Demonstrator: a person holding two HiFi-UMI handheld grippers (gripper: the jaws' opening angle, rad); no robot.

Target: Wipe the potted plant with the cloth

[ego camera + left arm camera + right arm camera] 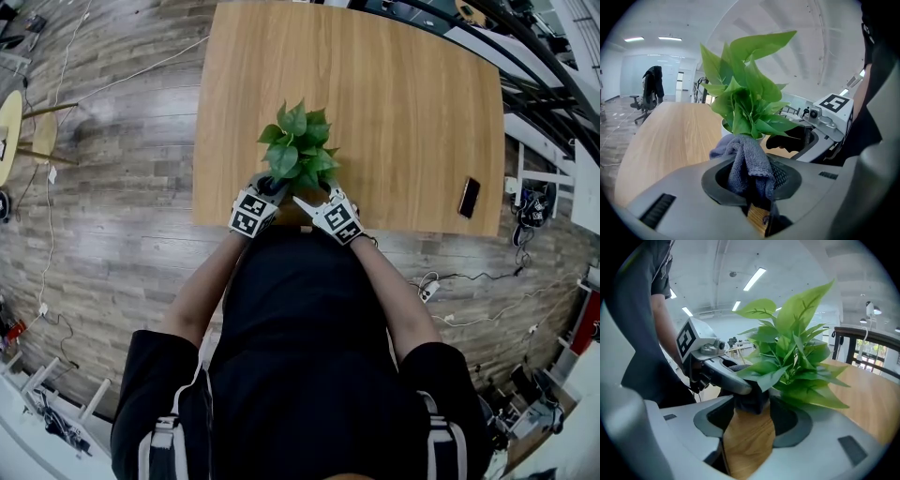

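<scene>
**Cloth clamped in left tongs, held at plant base**

- The potted plant is seen at the near edge of the wooden surface, upright, directly in front of the person.
- Both tongs are held low at the near side of the plant: left tongs at its left, right tongs at its right, close to each other.
- Left tongs: closed on a grey cloth. The cloth is bunched between the jaws and sticks out forward, its top reaching the lowest leaves and the white pot. Actual contact with the leaves can't be confirmed.
- Right tongs: jaws spread wide, nothing clamped. Bare wood is seen through the gap in the right gripper view. The tip of the left tongs and a dark fold of the cloth lie just past the jaw tips, under the leaves.
- The leaves look green and glossy, fanned out above both tools.
- A phone is lying on the surface near the front right corner, well apart from the plant.
</scene>
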